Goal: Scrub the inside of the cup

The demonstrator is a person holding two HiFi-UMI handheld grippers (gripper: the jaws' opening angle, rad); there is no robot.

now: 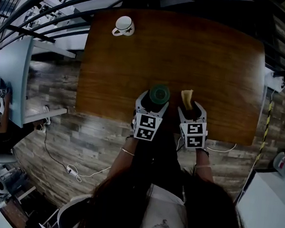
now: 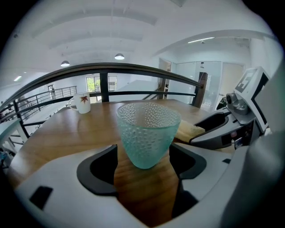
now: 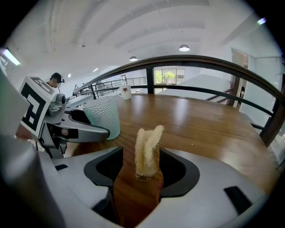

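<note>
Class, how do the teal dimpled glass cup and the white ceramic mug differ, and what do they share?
The teal dimpled glass cup is translucent; the white ceramic mug is opaque. The cup is handleless and tapers downward; the mug has a handle and straight sides. The cup stands between the left gripper's open jaws; the mug stands alone at the far corner. Both stand upright on the wooden table.

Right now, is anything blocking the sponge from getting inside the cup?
Nothing visible does. The cup stands upright, mouth open and empty, inside the open left gripper; the sponge stands beside it in the open right gripper.
</note>
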